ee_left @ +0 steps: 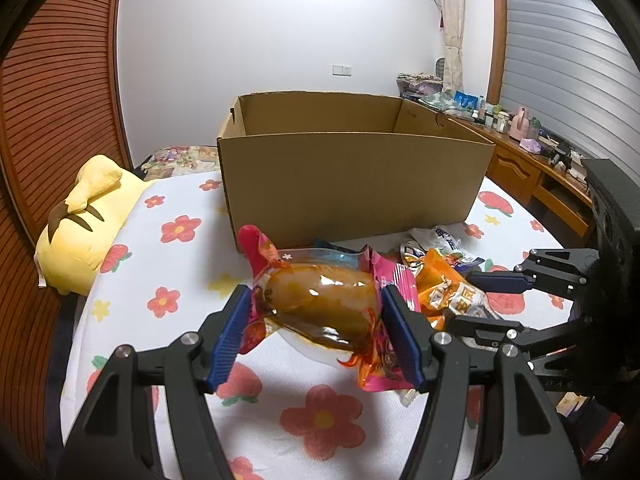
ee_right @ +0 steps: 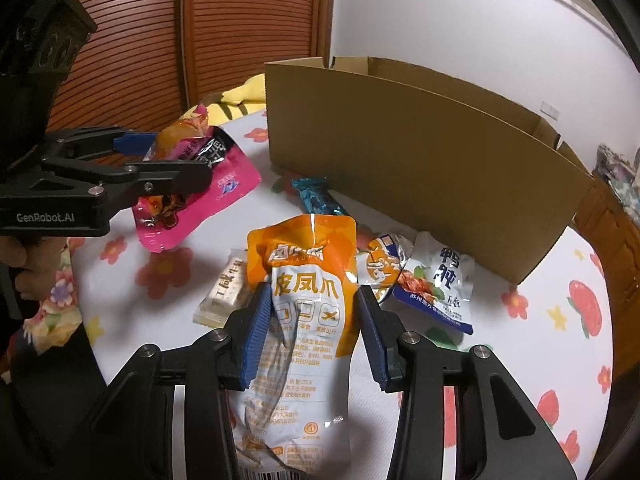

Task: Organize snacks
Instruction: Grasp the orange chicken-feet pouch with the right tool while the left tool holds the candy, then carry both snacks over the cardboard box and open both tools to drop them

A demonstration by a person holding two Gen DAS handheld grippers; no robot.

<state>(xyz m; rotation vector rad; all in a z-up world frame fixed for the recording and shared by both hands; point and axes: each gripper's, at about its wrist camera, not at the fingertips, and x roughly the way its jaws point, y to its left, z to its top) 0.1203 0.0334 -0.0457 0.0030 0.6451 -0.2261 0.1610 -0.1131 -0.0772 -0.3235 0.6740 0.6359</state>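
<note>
Left gripper (ee_left: 316, 312) pinches the pink pouch (ee_left: 320, 308) above the bed; right gripper (ee_right: 310, 332) squeezes the orange chicken-feet pouch (ee_right: 304, 300): lift both clear, then drop into the cardboard box (ee_left: 352, 184).

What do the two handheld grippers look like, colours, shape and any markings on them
Both are matte black handheld frames with angular, open linkage arms joined by round silver pins. The left gripper and right gripper each end in two fingers faced with ribbed blue pads. The left one's side carries white "GenRobot.AI" lettering. No cables or sleeves are clearly visible.
</note>
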